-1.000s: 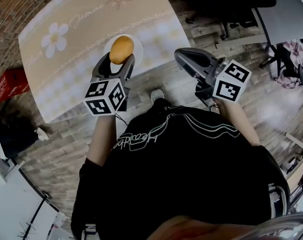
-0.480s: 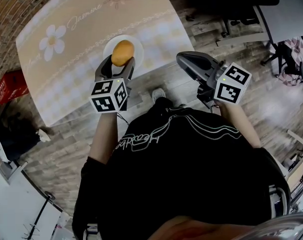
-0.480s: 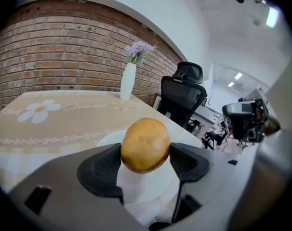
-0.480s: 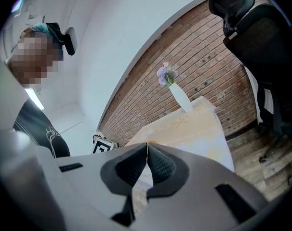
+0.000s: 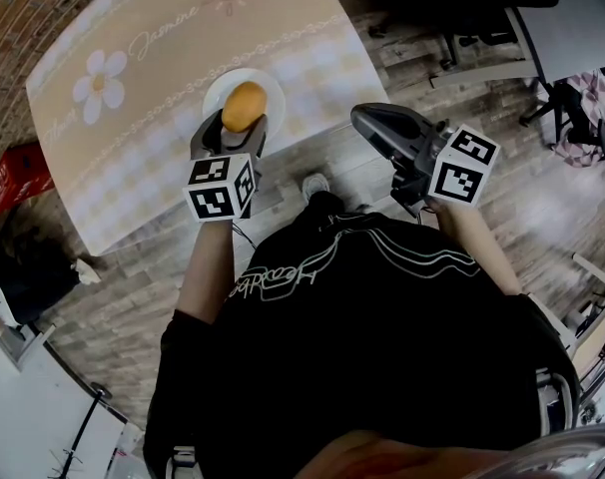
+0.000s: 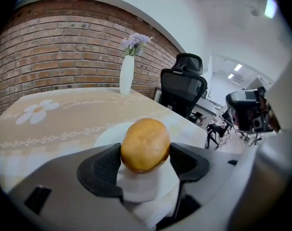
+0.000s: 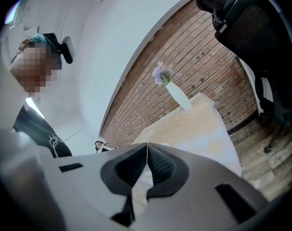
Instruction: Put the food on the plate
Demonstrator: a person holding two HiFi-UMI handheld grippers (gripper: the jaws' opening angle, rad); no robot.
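Note:
A round golden-brown bread roll point(image 5: 244, 106) point(image 6: 145, 145) is clamped between the jaws of my left gripper point(image 5: 231, 136) point(image 6: 145, 163). It hangs over the white plate point(image 5: 216, 91) point(image 6: 110, 134), which lies near the front edge of the beige flower-print table point(image 5: 133, 118). Whether the roll touches the plate cannot be told. My right gripper point(image 5: 374, 124) point(image 7: 146, 166) is off to the right of the table over the wooden floor, its jaws pressed together with nothing between them.
A white vase with purple flowers point(image 6: 127, 73) point(image 7: 176, 94) stands at the table's far side by the brick wall. A black office chair point(image 6: 183, 88) point(image 7: 252, 28) stands beyond the table's right end. A red crate point(image 5: 10, 173) sits on the floor at left.
My left gripper with the roll has drifted slightly forward and right over the plate. The right gripper has stayed about where it was.

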